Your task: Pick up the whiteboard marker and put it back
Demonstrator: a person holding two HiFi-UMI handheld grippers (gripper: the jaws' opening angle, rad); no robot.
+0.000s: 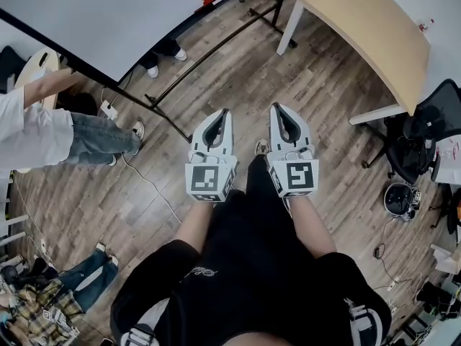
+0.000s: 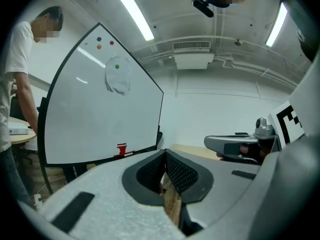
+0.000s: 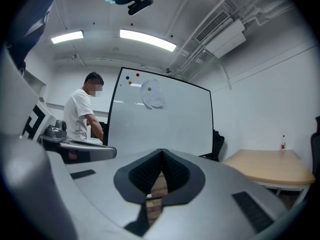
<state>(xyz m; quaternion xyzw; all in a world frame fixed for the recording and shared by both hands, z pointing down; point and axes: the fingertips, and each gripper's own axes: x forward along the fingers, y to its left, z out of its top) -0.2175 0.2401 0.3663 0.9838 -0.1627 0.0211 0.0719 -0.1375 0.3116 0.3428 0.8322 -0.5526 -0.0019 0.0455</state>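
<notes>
Head view: the left gripper [image 1: 224,112] and right gripper [image 1: 276,107] are held side by side above the wooden floor [image 1: 238,71]. Both pairs of fingers are closed on nothing. The whiteboard [image 1: 108,13] stands ahead to the left, a bench [image 1: 360,27] to the right.

Left gripper view: the fingers meet, empty. A small red item [image 2: 121,150] sits on the whiteboard's ledge, too small to identify. No view plainly shows the whiteboard marker.

Right gripper view: the fingers are pressed together, empty, facing the whiteboard with a bystander [image 3: 80,114] beside it.

A marker should be light, stiff, smooth and prone to rolling, so a hold across mid-barrel looks surest.
</notes>
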